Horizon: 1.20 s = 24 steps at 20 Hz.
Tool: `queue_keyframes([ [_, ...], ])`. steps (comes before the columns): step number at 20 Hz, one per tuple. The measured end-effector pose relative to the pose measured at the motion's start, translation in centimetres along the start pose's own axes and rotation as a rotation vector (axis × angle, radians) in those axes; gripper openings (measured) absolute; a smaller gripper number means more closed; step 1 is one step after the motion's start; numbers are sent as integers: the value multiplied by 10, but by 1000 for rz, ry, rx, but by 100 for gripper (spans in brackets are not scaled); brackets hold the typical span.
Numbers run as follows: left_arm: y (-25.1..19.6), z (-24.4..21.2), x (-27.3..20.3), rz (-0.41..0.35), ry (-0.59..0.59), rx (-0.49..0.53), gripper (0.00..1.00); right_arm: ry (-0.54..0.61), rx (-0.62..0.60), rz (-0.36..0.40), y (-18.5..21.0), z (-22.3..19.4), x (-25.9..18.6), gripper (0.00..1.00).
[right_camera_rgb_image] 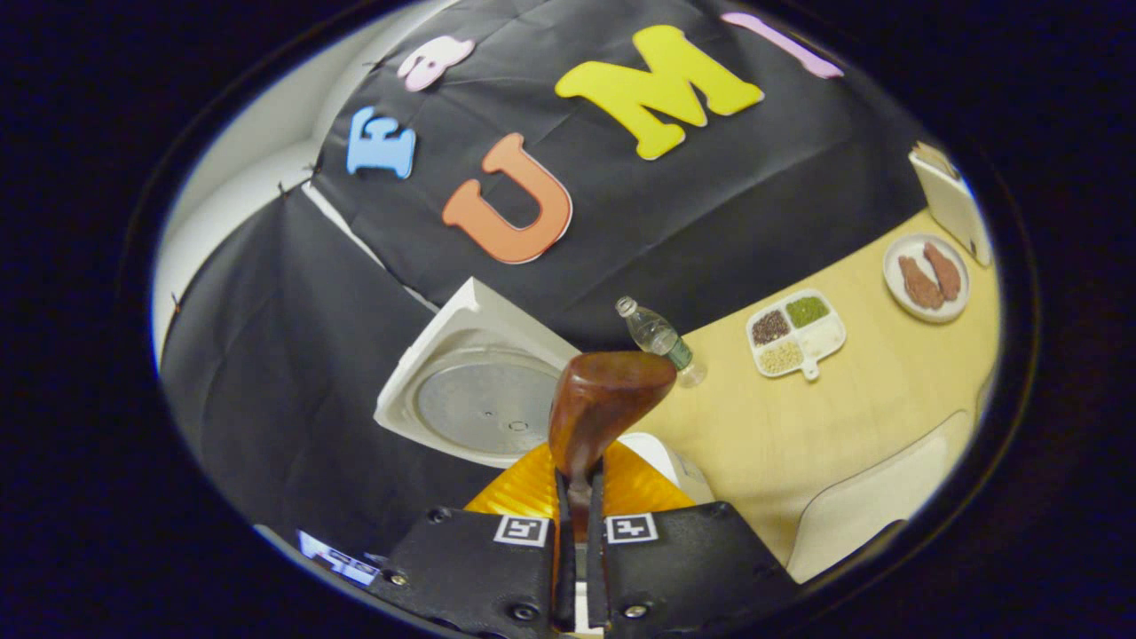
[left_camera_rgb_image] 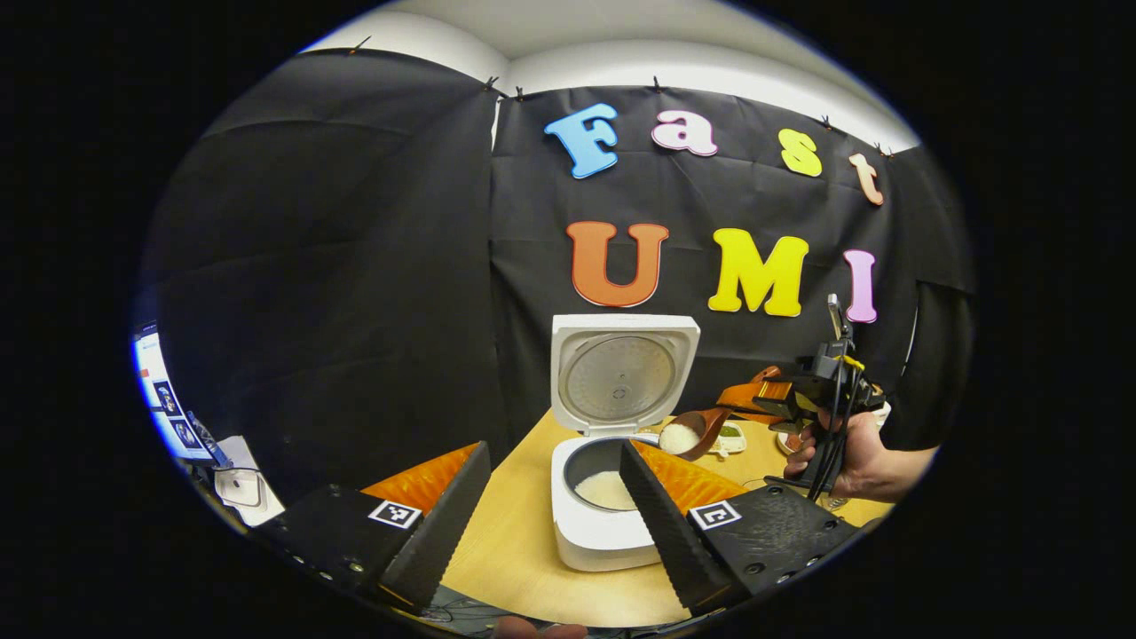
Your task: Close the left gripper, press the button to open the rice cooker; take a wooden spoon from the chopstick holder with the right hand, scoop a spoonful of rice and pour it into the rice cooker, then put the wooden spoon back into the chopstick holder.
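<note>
Over the open rice cooker (left_camera_rgb_image: 603, 497), the right gripper (right_camera_rgb_image: 577, 515) clamps the wooden spoon (left_camera_rgb_image: 697, 432) by its handle — stiff, light, its loose rice (left_camera_rgb_image: 680, 437) probably spill-prone; left gripper (left_camera_rgb_image: 550, 497) gapes.

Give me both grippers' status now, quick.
Left gripper: open, holding nothing, in front of the open rice cooker.
Right gripper: shut on the wooden spoon, which carries rice beside the cooker's rim.

Left gripper (left_camera_rgb_image: 552, 484) held level, jaws spread wide. Right gripper (right_camera_rgb_image: 577, 497) tilted — fingers pinched close, gripped by a hand (left_camera_rgb_image: 852, 461).
</note>
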<state>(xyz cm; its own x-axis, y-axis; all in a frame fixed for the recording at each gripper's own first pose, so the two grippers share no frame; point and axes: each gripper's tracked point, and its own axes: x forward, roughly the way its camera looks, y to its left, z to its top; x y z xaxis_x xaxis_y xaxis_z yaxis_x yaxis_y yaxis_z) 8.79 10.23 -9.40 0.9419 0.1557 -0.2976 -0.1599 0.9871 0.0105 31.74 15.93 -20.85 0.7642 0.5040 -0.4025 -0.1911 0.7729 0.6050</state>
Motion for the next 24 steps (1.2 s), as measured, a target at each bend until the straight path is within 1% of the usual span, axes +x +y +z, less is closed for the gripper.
queue_keyframes([
  [1,7,0,2,11,1,2,94,7,-67,-23,2,-5,6,10],
  [2,12,0,4,20,-1,3,94,19,-130,-31,6,-9,10,10],
  [4,22,-2,6,31,4,-2,94,35,-220,-44,11,-16,16,10],
  [9,29,-3,8,33,2,-13,94,31,-498,-81,23,-20,23,10],
  [14,31,0,13,29,-4,-14,94,-11,-714,-68,44,-16,20,10],
  [18,30,-4,15,23,-9,-40,94,-42,-823,-38,61,-14,17,10],
  [21,30,-7,14,25,-10,-41,94,-81,-946,-22,73,-12,10,10],
  [24,32,-5,14,27,-18,-50,95,-95,-1056,2,85,-19,5,10],
])
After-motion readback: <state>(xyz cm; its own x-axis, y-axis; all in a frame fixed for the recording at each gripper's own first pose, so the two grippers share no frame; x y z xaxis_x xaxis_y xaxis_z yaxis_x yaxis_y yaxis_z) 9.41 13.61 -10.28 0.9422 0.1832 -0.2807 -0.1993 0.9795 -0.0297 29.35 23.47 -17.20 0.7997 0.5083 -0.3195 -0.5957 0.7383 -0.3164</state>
